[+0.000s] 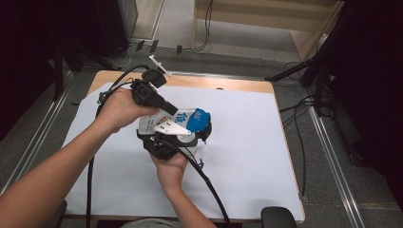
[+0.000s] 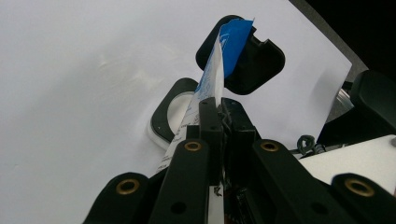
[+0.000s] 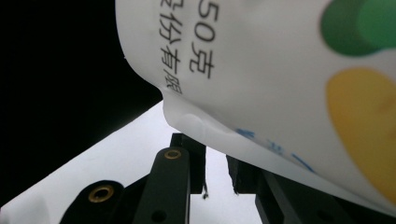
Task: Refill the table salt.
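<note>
Looks about halfway: left gripper (image 2: 219, 112) is clamped on the pouch (image 1: 183, 121) edge mid-frame, right gripper (image 3: 217, 175) jaws sit slightly apart under it, pouch apparently unopened yet.

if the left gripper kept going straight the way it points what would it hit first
Probably the other gripper: past the pouch edge clamped in the left gripper's jaws, the right gripper's black pads stand in line, with the white table cover beyond. Depth is hard to judge.

pouch (image 3: 280, 70) cropped, print partly unreadable
</note>
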`<state>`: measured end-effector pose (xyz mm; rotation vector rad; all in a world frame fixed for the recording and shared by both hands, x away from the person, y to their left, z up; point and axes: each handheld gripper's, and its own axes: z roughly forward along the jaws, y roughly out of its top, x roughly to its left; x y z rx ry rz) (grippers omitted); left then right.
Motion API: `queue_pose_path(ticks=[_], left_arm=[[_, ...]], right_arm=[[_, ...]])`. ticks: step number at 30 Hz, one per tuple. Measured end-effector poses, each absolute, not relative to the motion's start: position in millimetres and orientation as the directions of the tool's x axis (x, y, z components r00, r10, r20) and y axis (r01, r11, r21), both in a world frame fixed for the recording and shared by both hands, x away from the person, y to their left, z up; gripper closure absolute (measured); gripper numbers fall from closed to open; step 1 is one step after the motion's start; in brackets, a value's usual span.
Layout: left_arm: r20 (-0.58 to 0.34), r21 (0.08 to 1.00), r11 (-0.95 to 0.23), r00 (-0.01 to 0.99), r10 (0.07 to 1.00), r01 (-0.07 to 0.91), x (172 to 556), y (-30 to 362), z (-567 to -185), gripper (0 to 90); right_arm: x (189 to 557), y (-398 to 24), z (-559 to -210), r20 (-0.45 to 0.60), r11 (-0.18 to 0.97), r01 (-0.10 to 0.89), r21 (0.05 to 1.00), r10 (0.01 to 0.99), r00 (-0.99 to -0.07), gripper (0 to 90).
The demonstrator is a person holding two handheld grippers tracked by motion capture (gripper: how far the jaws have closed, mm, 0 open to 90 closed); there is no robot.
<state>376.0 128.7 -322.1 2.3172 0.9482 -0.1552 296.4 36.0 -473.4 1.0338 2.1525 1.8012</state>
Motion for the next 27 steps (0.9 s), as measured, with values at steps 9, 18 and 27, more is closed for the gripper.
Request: queue_pose_path(ticks=[9,18,27], left_arm=[[-0.32,0.501,-0.555,0.738,0.594,0.664,376.6,127.5,-320.7,89.2],[-0.324,0.493,-0.548,0.728,0.605,0.675,376.5,130.7,-320.1,89.5],[-0.324,0.49,-0.548,0.725,0.608,0.678,378.6,130.2,-321.7,87.5]], right_arm=[[296.5,35.6,-471.7,0.314,0.031,0.406,0.913,0.582,-0.75,79.7],[296.3,38.2,-470.3,0.31,0.037,0.402,0.915,0.576,-0.757,79.7],[297.2,40.5,-469.1,0.313,0.039,0.408,0.912,0.577,-0.754,79.1]])
